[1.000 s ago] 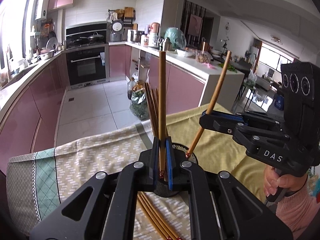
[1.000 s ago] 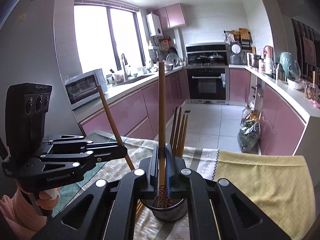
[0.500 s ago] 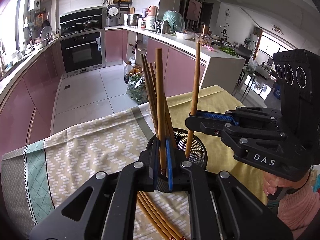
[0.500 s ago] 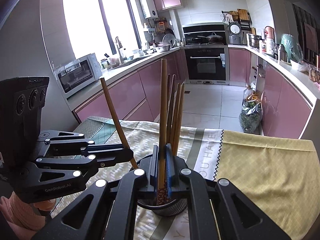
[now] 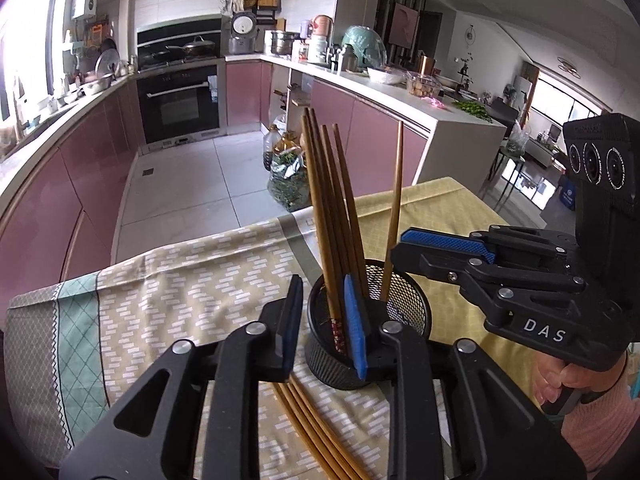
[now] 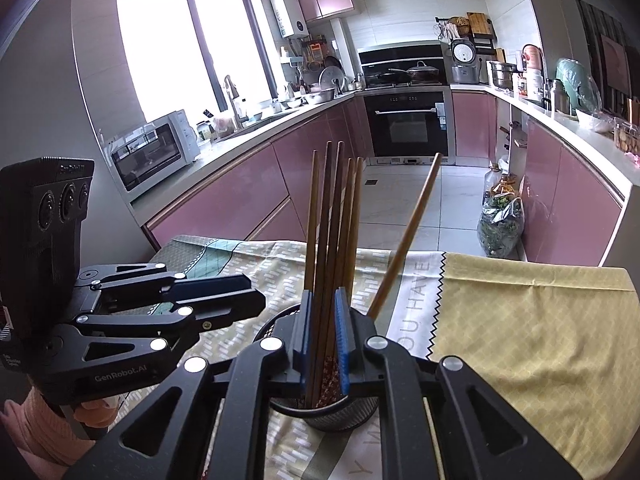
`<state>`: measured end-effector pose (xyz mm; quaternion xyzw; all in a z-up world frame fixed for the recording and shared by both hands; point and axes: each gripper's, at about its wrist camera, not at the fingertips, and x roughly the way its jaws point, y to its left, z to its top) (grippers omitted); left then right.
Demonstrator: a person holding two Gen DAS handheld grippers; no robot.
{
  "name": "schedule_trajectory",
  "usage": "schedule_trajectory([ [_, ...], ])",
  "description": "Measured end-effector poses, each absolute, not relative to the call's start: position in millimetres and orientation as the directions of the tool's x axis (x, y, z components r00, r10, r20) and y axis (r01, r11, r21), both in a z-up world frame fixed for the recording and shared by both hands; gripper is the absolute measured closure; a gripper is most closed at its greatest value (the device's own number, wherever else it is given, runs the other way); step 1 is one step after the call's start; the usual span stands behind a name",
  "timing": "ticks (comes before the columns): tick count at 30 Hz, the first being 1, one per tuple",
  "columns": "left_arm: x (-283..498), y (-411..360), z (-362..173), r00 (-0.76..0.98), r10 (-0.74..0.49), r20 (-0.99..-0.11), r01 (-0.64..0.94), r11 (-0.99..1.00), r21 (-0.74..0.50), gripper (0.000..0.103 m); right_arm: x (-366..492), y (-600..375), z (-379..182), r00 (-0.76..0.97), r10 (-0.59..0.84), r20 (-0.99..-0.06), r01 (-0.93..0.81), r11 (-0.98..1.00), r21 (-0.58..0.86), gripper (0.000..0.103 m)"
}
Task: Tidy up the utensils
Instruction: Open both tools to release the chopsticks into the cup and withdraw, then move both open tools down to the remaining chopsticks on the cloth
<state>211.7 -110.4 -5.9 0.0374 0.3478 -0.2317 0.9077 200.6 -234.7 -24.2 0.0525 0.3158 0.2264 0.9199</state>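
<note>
Several chopsticks [image 5: 332, 216] upright in mesh cup [image 5: 404, 344], tips down, left claw [image 5: 322, 320] spread.

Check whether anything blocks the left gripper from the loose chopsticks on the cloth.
Nothing visible does. The loose chopsticks lie on the cloth right beneath the open left gripper, beside the mesh holder.

The table is covered by a patterned cloth [image 5: 192, 296] on the left and a yellow cloth [image 6: 532, 312] on the right. A black mesh cup [image 5: 404, 320] stands near the middle, and loose chopsticks [image 5: 316, 432] lie just nearer.
</note>
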Motion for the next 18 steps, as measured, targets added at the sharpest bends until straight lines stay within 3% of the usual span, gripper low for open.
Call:
schedule_trajectory([
  [6, 183.5, -94.3, -5.1, 0.703, -0.378, -0.603, 0.426, 0.902, -0.070, 0.066, 180.7, -233.4, -24.5, 0.690, 0.480, -0.542, -0.417, 0.875, 0.245, 0.072],
  [12, 163.5, -72.6, -17.3, 0.714, -0.350, -0.607, 0.390, 0.918, -0.070, 0.063, 159.8, -228.9, -25.5, 0.675, 0.509, -0.534, -0.451, 0.858, 0.247, 0.060],
  [18, 148.5, -53.7, -36.0, 0.696, -0.336, -0.634, 0.366, 0.926, -0.089, 0.063, 139.2, -221.8, -38.6, 0.637, 0.540, -0.550, -0.483, 0.836, 0.261, 0.060],
])
